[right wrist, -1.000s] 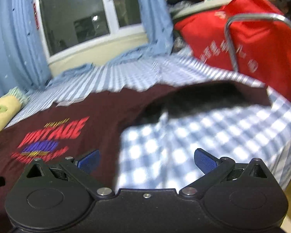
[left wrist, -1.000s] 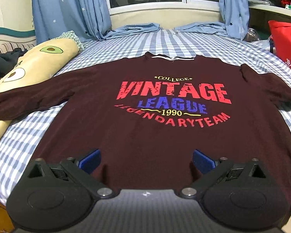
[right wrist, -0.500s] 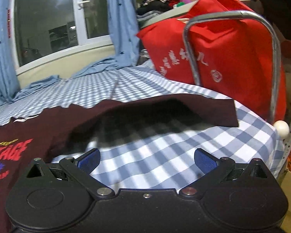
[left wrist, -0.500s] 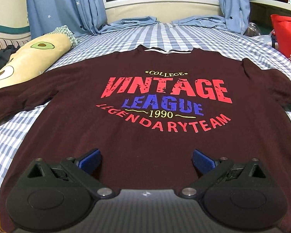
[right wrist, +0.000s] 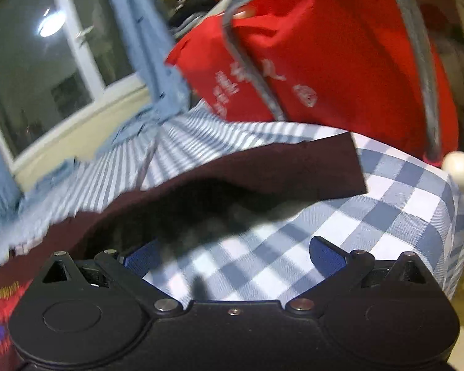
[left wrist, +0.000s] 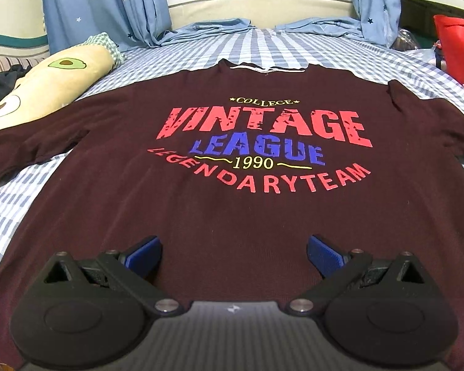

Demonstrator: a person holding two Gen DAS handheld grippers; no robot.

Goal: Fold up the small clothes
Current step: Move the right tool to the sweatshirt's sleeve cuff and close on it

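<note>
A dark maroon T-shirt (left wrist: 232, 204) with red and blue "VINTAGE LEAGUE" print lies flat, front up, on a blue checked bed sheet (left wrist: 263, 46). My left gripper (left wrist: 234, 252) is open and empty, low over the shirt's lower middle. My right gripper (right wrist: 234, 252) is open and empty over the bed's right side, just in front of the shirt's right sleeve (right wrist: 309, 170), which lies spread toward the bed edge. Its left fingertip (right wrist: 142, 255) is at the dark fabric under the sleeve.
An avocado-print bolster (left wrist: 46, 83) lies along the bed's left side. A red bag (right wrist: 340, 55) and a grey metal chair frame (right wrist: 423, 71) stand beyond the bed's right edge. Blue curtains (left wrist: 108, 6) and a window are at the far end.
The left gripper has moved forward over the shirt, whose print now looks nearer. The right gripper has swung right and closer to the sleeve and tilted. Both stay open.
</note>
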